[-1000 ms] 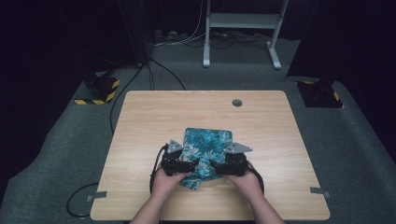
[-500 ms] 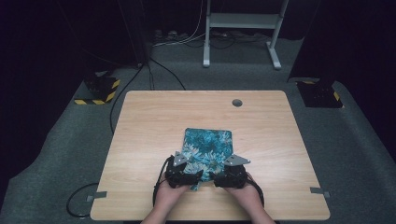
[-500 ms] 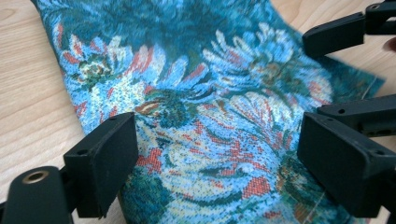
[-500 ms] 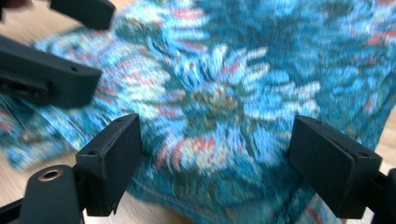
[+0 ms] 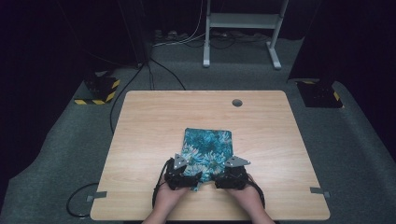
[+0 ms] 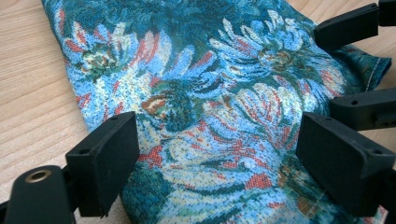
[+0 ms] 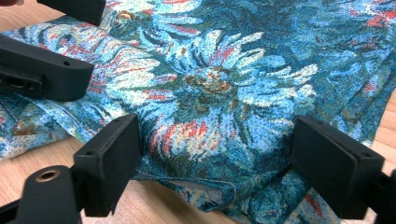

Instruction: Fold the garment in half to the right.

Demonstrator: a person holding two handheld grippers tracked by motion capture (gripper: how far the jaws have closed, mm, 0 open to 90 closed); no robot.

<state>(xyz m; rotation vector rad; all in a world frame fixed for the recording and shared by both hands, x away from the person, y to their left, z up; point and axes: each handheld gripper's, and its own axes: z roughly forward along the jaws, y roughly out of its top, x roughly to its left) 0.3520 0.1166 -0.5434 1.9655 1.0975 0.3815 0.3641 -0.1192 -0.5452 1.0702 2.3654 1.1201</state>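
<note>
A folded cloth (image 5: 207, 145) with a blue and teal flower pattern lies on the wooden table (image 5: 140, 121), near the front middle. My left gripper (image 5: 186, 171) and right gripper (image 5: 229, 171) sit side by side over its near end, each in a person's hand. In the left gripper view the jaws of the left gripper (image 6: 219, 140) stand wide apart over the cloth (image 6: 196, 93), pads clear of it. The right gripper (image 7: 219, 144) is the same: wide jaws straddling a raised fold of cloth (image 7: 219, 93). A small tail of fabric (image 5: 198, 185) hangs between the two grippers.
The table has a round cable hole (image 5: 237, 102) at the back right. Bare wood surrounds the cloth on the left, right and far sides. Cables (image 5: 79, 205) trail off the near left edge onto grey carpet. A white frame (image 5: 243, 28) stands behind the table.
Both hands have drawn slightly toward the near edge and sunk lower over the cloth's near end. The bunched fabric between them now lies flatter.
</note>
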